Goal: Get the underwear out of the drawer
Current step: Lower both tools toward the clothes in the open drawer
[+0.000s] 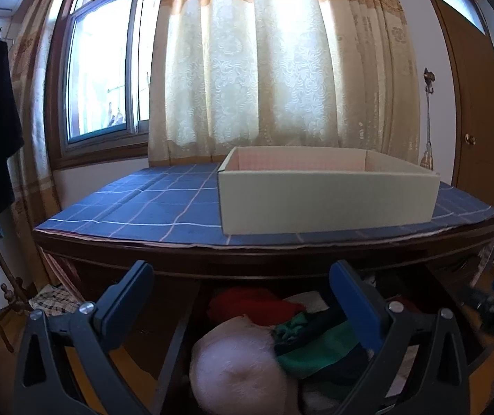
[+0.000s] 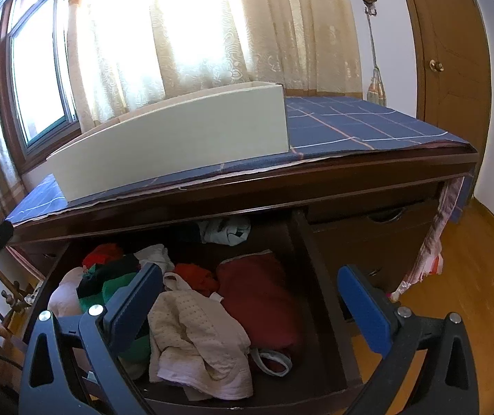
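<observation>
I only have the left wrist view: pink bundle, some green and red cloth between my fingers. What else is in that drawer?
Observer: On the right wrist view a cream garment lies at the front of the drawer, right of the green cloth.
Operator: Anything beside it?
Observer: A dark red folded piece lies just right of it, against the drawer's right wall.
Operator: And at the back?
Observer: A white piece with dark marks sits at the rear, under the desk top.
Operator: Is the right gripper on anything?
Observer: No. The right gripper is open above the clothes, holding nothing.
</observation>
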Tool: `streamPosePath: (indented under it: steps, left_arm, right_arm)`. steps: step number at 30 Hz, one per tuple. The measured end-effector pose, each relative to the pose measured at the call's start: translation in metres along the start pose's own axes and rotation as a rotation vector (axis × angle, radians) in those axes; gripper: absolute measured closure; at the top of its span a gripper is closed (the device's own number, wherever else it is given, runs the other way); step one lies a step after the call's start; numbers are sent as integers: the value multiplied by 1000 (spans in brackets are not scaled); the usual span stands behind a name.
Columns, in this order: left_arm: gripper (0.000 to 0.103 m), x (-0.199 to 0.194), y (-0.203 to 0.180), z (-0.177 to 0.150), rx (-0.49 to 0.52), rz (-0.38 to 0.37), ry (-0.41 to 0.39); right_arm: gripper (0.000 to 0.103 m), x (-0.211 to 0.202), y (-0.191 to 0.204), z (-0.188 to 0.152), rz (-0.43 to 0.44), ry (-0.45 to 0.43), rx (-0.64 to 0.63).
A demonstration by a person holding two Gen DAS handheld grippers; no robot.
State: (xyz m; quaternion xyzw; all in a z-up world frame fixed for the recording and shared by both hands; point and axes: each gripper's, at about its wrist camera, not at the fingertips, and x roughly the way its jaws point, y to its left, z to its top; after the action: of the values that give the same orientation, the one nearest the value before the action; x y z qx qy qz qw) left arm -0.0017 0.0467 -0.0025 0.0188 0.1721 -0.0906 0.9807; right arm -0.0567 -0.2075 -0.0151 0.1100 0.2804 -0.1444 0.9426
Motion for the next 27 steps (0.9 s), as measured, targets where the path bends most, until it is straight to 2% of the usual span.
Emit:
streamPosePath:
  steps: [6,11,16,19,24,27]
  left_arm:
    - [0,11,-2,11,-54,-10,75]
    - [0,18,0,0,-100,-8,133]
    - [0,37,-3,-14,-105,-13,264]
    - [0,36,-4,-16,-111,-15,261]
    - [0,29,-11,-16,-58,14,223]
    - [0,33,-12,-17,-54,13,236]
  right_arm:
    - [1,2,-1,0,-8,5,-5]
    - [1,1,-7,0,-4,14,8]
    - [1,1,-9,-2,-1,19,-5]
    - [1,3,-10,-5,12,33,-5]
    - [1,4,-9,-7,17,41,-12]
    - [1,5,-7,-9,22,51,-19]
